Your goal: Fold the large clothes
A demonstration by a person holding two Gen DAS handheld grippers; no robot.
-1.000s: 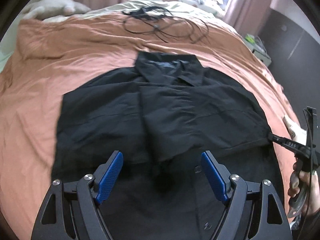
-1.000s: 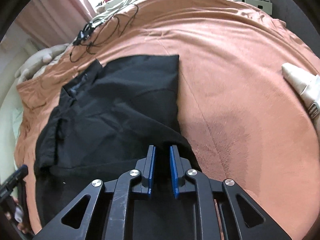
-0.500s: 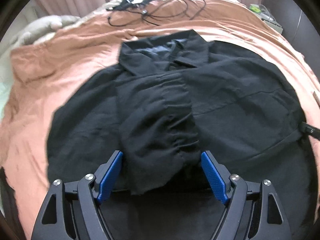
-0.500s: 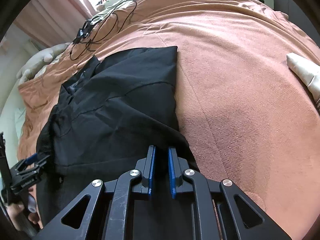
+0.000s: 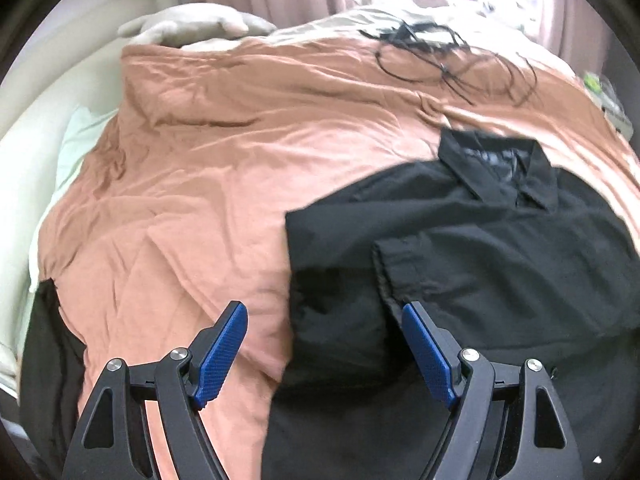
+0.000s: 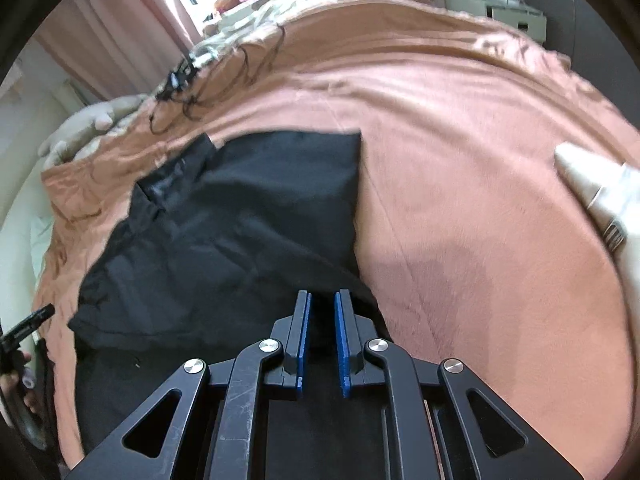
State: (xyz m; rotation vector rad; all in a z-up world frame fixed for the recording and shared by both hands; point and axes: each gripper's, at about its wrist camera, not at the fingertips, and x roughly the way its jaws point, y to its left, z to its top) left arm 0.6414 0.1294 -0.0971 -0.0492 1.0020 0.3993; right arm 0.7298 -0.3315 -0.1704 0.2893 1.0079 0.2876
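Note:
A black collared shirt (image 5: 480, 248) lies on the brown bedspread (image 5: 208, 184), collar at the far end and a sleeve folded across its front. My left gripper (image 5: 324, 332) is open and empty above the shirt's left edge, straddling shirt and bedspread. In the right wrist view the shirt (image 6: 240, 216) lies left of centre. My right gripper (image 6: 322, 304) has its jaws nearly closed on the shirt's near right edge, with black cloth between the pads. The left gripper's tip (image 6: 28, 326) shows at the far left there.
Black cables (image 5: 452, 60) lie tangled on the far part of the bed. A pale pillow (image 5: 192, 24) sits at the head. A cream folded item (image 6: 600, 200) lies on the bedspread to the right. Curtains and a window are behind.
My left gripper has swung left, from over the folded sleeve at the shirt's middle to the shirt's left edge. The right gripper has stayed clamped in place.

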